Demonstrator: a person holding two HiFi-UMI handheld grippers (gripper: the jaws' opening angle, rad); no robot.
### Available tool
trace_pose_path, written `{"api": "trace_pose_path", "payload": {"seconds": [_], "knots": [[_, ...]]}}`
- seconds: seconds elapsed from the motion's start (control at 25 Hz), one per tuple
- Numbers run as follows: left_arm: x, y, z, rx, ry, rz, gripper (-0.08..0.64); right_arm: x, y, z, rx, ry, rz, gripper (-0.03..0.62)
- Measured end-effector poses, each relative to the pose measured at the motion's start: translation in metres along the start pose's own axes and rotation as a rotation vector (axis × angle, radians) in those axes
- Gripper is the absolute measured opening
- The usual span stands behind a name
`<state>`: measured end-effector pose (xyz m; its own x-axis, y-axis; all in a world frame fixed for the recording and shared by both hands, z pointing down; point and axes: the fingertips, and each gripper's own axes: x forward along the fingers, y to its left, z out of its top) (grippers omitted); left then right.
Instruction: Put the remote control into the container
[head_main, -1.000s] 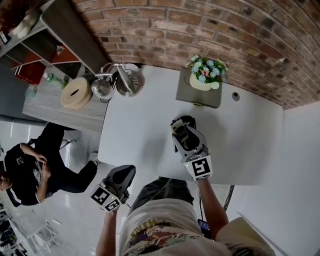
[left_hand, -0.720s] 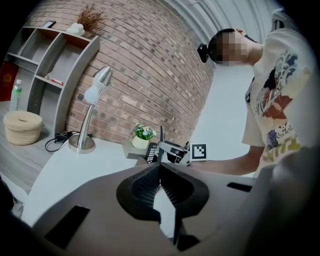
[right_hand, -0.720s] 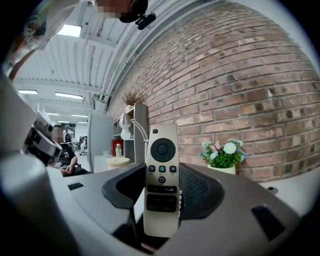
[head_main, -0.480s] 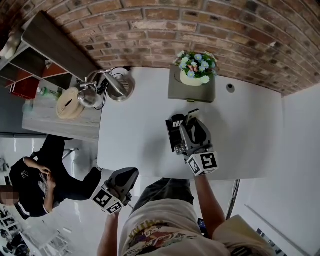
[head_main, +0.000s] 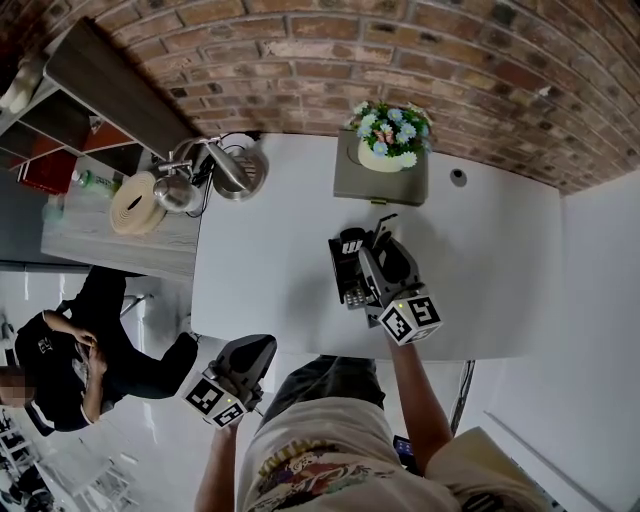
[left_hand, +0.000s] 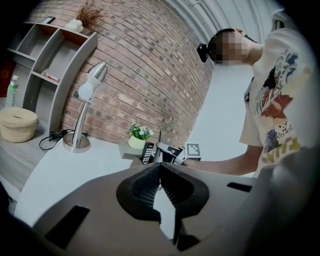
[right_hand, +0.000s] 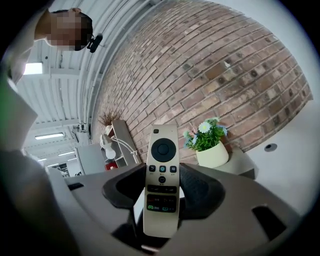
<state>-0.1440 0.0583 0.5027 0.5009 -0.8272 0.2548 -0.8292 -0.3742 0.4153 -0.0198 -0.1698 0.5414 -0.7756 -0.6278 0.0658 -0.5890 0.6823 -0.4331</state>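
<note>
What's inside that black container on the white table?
A dark remote with pale buttons leans in the container. The right gripper, jaws shut on a beige remote, hangs over the rest, so the bottom cannot be seen.

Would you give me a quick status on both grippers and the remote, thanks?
Left gripper shut, empty, clear of the white table. Right gripper clamped on remote control, over the table. Black keypad item close beside it.

Right tool (head_main: 373, 246) hovers over the white table (head_main: 270, 230), left tool (head_main: 256, 348) off its near edge
</note>
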Motion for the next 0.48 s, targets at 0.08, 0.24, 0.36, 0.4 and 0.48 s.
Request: {"api": "trace_pose_path", "payload": {"seconds": [0.08, 0.24, 0.36, 0.4, 0.48], "knots": [[0.0, -0.001, 0.0, -0.001, -0.006, 0.004, 0.006, 0.001, 0.004, 0.0, -0.021, 0.009, 0.016, 0.207], [-0.001, -0.003, 0.0, -0.005, -0.017, 0.009, 0.006, 0.002, 0.012, -0.001, -0.049, 0.022, 0.056, 0.207], [-0.001, -0.004, -0.001, -0.012, -0.021, 0.011, 0.006, 0.002, 0.013, -0.001, -0.066, 0.018, 0.064, 0.207], [-0.001, -0.004, -0.001, -0.013, -0.023, 0.012, 0.006, 0.002, 0.013, -0.001, -0.078, 0.019, 0.065, 0.207], [-0.001, -0.005, -0.001, -0.015, -0.026, 0.012, 0.006, 0.002, 0.015, -0.004, -0.112, 0.048, 0.075, 0.207]]}}
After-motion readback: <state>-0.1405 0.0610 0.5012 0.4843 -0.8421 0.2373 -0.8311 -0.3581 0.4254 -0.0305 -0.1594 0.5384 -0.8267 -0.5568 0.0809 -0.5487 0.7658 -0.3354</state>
